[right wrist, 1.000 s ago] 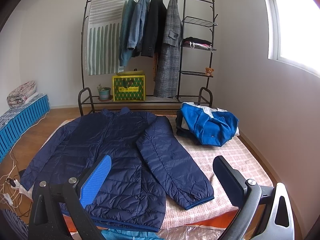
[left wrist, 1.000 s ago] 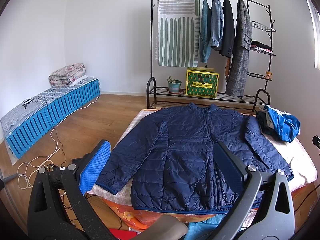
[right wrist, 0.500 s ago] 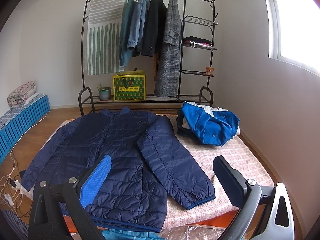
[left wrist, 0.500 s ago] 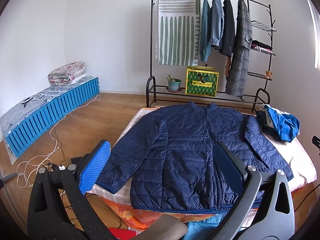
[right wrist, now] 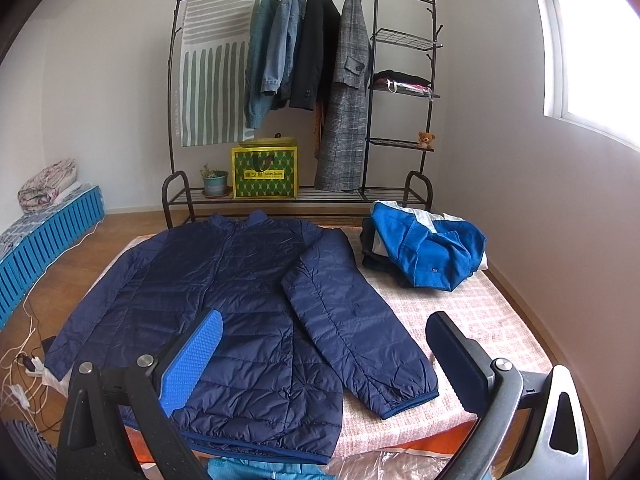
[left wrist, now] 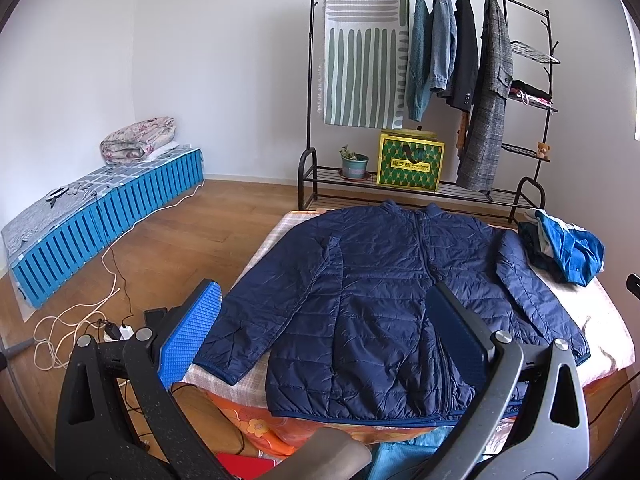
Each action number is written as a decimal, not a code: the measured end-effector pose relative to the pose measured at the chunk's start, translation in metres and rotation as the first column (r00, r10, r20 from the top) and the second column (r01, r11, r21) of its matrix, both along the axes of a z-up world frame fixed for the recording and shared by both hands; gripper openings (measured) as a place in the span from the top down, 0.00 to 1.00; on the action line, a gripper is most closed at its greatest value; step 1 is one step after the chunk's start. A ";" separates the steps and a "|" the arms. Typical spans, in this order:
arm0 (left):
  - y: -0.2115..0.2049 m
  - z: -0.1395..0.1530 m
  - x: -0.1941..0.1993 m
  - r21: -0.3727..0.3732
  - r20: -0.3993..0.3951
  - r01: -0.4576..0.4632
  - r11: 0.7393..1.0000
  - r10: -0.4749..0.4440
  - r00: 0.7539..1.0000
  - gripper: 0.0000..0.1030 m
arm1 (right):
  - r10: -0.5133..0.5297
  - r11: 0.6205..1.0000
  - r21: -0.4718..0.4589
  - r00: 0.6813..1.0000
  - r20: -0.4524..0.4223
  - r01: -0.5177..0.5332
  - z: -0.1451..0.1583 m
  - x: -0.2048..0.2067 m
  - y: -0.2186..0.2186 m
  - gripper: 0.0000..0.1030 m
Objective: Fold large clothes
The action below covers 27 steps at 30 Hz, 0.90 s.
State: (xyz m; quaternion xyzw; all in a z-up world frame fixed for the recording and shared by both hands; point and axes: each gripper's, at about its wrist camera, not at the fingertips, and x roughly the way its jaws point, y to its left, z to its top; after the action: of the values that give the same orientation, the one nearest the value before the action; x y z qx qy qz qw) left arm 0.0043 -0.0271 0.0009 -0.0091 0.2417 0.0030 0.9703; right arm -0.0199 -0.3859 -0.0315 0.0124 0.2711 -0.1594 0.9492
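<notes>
A navy quilted jacket (left wrist: 380,292) lies flat, front up and zipped, on a low mattress (left wrist: 600,320), sleeves spread down to both sides. It also shows in the right wrist view (right wrist: 240,300), its right sleeve (right wrist: 356,328) lying on the checked cover. My left gripper (left wrist: 324,328) is open and empty, held above the jacket's near hem and left sleeve. My right gripper (right wrist: 324,344) is open and empty above the near hem and right sleeve cuff.
A crumpled blue garment pile (right wrist: 428,248) sits at the mattress's far right corner. A black clothes rack (right wrist: 304,92) with hanging coats stands behind. A blue folded mat (left wrist: 104,216) and cables (left wrist: 76,320) lie on the wood floor to the left.
The right wrist view has crept slightly closer toward the bed; the jacket and the open grippers are otherwise unchanged.
</notes>
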 end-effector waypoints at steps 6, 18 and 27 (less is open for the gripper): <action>0.034 -0.022 0.026 -0.021 -0.063 -0.059 0.998 0.057 0.996 0.00 | 0.010 1.000 0.010 1.000 -0.010 -0.010 -0.005 0.005 0.001 0.00; 0.169 -0.113 0.105 -0.233 -0.355 -0.296 0.926 0.202 0.913 0.09 | 0.026 0.998 0.059 0.998 -0.056 -0.023 -0.025 0.025 -0.007 0.00; 0.247 -0.215 0.153 -0.401 -0.618 -0.451 0.797 0.127 0.776 0.45 | 0.011 0.995 0.098 0.997 -0.076 -0.004 -0.036 0.026 -0.018 0.00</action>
State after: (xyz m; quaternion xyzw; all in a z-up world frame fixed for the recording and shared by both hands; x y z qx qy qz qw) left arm 0.1572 0.2197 -0.2143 -0.3129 0.5026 0.0945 0.8003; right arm 0.0065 -0.4042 -0.0676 0.0518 0.3148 -0.1428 0.9369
